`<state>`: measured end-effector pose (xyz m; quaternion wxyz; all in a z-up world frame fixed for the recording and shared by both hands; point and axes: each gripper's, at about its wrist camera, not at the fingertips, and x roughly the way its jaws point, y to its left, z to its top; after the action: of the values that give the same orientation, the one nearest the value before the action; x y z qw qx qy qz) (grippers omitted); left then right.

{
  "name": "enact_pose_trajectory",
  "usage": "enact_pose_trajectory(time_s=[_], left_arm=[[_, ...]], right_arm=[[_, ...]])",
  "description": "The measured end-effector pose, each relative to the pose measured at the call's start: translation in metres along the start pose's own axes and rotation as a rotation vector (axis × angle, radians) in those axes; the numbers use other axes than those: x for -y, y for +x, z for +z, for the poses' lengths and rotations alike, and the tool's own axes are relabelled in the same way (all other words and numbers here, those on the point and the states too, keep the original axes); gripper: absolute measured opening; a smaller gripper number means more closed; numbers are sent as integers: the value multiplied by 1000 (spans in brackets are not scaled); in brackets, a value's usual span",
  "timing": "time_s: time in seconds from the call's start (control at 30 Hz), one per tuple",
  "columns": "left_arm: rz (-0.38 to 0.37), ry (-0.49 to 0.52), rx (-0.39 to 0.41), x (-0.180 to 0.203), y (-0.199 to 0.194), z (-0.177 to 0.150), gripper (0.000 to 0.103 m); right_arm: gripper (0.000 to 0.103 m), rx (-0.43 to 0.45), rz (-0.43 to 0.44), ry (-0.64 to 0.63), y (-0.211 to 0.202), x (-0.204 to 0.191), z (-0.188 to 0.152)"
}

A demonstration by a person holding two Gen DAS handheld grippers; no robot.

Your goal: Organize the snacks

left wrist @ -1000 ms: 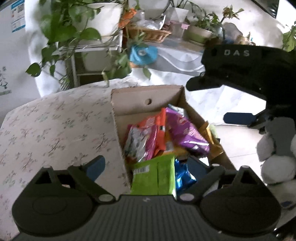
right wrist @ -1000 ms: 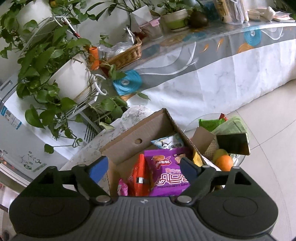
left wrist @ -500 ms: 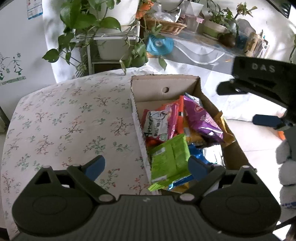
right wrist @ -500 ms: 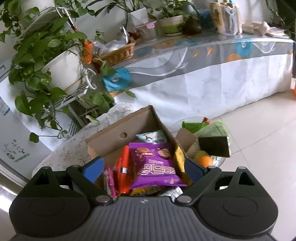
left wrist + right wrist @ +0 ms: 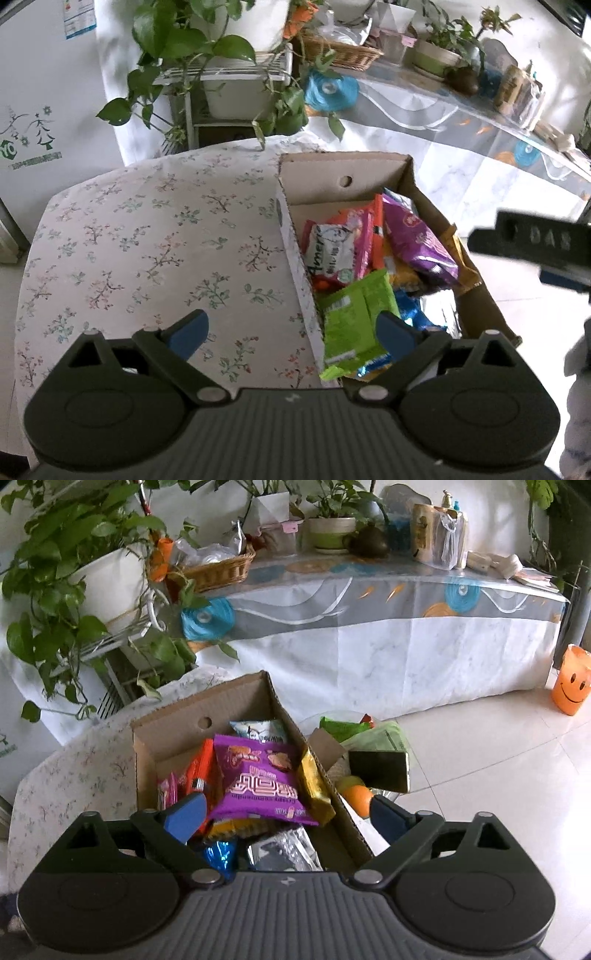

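Cardboard forms the open box [image 5: 402, 173] that sits at the centre right of the left wrist view, on the right edge of the floral-clothed table [image 5: 147, 240], and it is already crowded with snack packets: a purple packet [image 5: 258, 779] on top, a green packet [image 5: 354, 317] leaning at the near wall, and red, white, gold and blue wrappers between them. No loose snack lies on the cloth, so most of the gathering seems done; tidying inside the box may be what remains. The left gripper [image 5: 291, 332] hangs above the near left wall of the box, angled downward, fingers spread and empty. The right gripper [image 5: 288, 812] hovers over the box's near end, also tilted down; its jaws have just been opening and hold nothing.
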<state>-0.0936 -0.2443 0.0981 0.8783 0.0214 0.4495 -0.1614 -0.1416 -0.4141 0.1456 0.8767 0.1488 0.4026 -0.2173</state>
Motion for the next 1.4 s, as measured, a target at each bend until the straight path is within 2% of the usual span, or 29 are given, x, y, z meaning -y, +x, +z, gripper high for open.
enact_pose_trajectory(time_s=[0.63, 1.4], left_arm=[[97, -44, -42, -5, 23, 21, 100], [150, 42, -61, 10, 29, 38, 100]], right_arm=[[103, -41, -40, -101, 8, -14, -1], [103, -71, -58, -99, 16, -17, 2]])
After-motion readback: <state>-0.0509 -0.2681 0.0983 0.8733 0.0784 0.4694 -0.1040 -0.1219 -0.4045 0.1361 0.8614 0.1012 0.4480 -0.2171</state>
